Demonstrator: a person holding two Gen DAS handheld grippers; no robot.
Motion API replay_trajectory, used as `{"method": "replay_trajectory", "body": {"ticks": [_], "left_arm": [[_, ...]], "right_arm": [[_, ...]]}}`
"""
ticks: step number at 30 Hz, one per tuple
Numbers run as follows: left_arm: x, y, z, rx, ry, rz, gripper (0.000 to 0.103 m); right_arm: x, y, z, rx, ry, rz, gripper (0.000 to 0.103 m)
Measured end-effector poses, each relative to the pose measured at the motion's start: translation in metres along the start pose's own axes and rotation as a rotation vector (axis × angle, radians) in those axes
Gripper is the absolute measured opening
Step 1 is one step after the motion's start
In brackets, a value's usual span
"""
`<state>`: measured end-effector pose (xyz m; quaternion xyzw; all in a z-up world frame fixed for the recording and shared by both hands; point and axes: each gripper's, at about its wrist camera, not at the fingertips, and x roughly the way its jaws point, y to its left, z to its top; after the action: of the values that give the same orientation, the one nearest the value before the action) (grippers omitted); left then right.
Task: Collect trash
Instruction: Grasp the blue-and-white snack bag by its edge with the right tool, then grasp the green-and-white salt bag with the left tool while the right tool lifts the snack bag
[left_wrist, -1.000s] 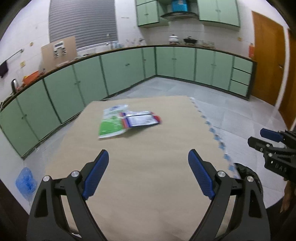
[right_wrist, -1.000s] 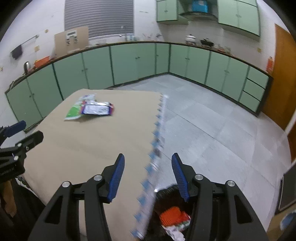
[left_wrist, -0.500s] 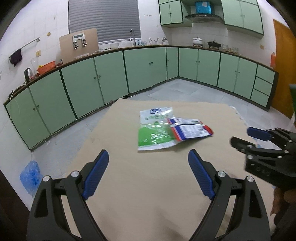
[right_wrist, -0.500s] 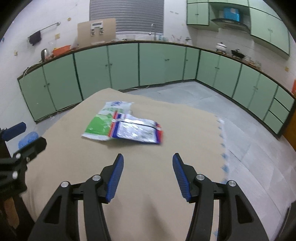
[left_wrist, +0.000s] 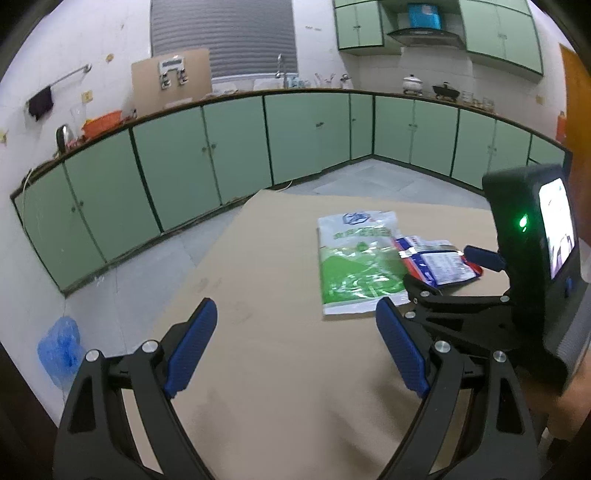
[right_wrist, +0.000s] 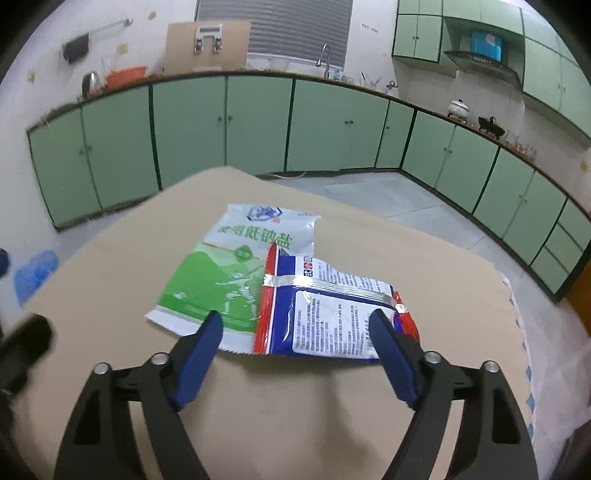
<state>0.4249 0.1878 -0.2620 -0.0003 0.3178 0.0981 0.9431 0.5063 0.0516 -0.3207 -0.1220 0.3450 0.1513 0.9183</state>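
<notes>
A green and white empty bag (right_wrist: 221, 269) lies flat on the tan table (right_wrist: 314, 406). A blue, red and white wrapper (right_wrist: 328, 310) overlaps its right edge. My right gripper (right_wrist: 295, 325) is open, its fingertips at the near edges of the two wrappers, just above them. My left gripper (left_wrist: 295, 321) is open and empty over the table, left of and nearer than the green bag (left_wrist: 354, 258). The right gripper (left_wrist: 443, 273) shows at the right of the left wrist view, over the blue wrapper (left_wrist: 436, 264).
Green kitchen cabinets (right_wrist: 258, 125) line the walls behind the table. A blue plastic bag (left_wrist: 59, 347) lies on the floor at the left. The table's far edge (left_wrist: 332, 195) and left edge drop to the grey tiled floor.
Both grippers have swung left and moved toward the wrappers. The right gripper has opened wider and now stands at the wrappers' near edge.
</notes>
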Motion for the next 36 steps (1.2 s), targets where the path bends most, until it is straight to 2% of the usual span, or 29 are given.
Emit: {"method": "replay_trajectory", "body": {"ticks": [1, 2, 3, 4, 6, 7, 12, 17, 26, 32, 34, 36], "left_arm": [[0.002, 0.002, -0.001, -0.006, 0.004, 0.000, 0.085], [0.003, 0.003, -0.002, -0.007, 0.006, 0.000, 0.085], [0.004, 0.003, -0.003, -0.008, 0.007, 0.000, 0.085], [0.005, 0.005, -0.003, -0.009, 0.008, -0.003, 0.085], [0.004, 0.003, -0.003, -0.009, 0.009, -0.011, 0.085], [0.004, 0.002, -0.003, -0.006, 0.010, -0.015, 0.085], [0.005, -0.007, -0.002, 0.000, 0.009, -0.028, 0.085], [0.012, -0.029, 0.004, 0.021, 0.015, -0.059, 0.085], [0.051, -0.092, 0.013, 0.105, 0.060, -0.104, 0.085], [0.074, -0.125, 0.008, 0.160, 0.090, -0.071, 0.084], [0.083, -0.130, 0.008, 0.174, 0.112, -0.052, 0.077], [0.091, -0.132, 0.007, 0.177, 0.143, -0.035, 0.057]], "right_arm": [[0.004, -0.001, 0.000, 0.004, 0.014, 0.004, 0.075], [0.009, -0.005, -0.001, 0.017, 0.036, 0.023, 0.055], [0.014, -0.010, -0.003, 0.036, 0.068, 0.053, 0.041], [0.016, -0.016, -0.005, 0.057, 0.086, 0.079, 0.018], [0.010, -0.025, -0.008, 0.076, 0.069, 0.097, 0.012], [0.007, -0.028, -0.008, 0.073, 0.058, 0.100, 0.002], [-0.015, -0.037, -0.010, 0.063, 0.006, 0.110, 0.001], [-0.017, -0.051, -0.007, 0.075, -0.008, 0.103, 0.001], [-0.023, -0.090, 0.001, 0.105, -0.049, 0.079, 0.001], [-0.023, -0.109, -0.002, 0.129, -0.063, 0.091, 0.001], [-0.023, -0.112, -0.003, 0.137, -0.065, 0.100, 0.001], [-0.023, -0.115, -0.004, 0.141, -0.065, 0.111, 0.001]]}}
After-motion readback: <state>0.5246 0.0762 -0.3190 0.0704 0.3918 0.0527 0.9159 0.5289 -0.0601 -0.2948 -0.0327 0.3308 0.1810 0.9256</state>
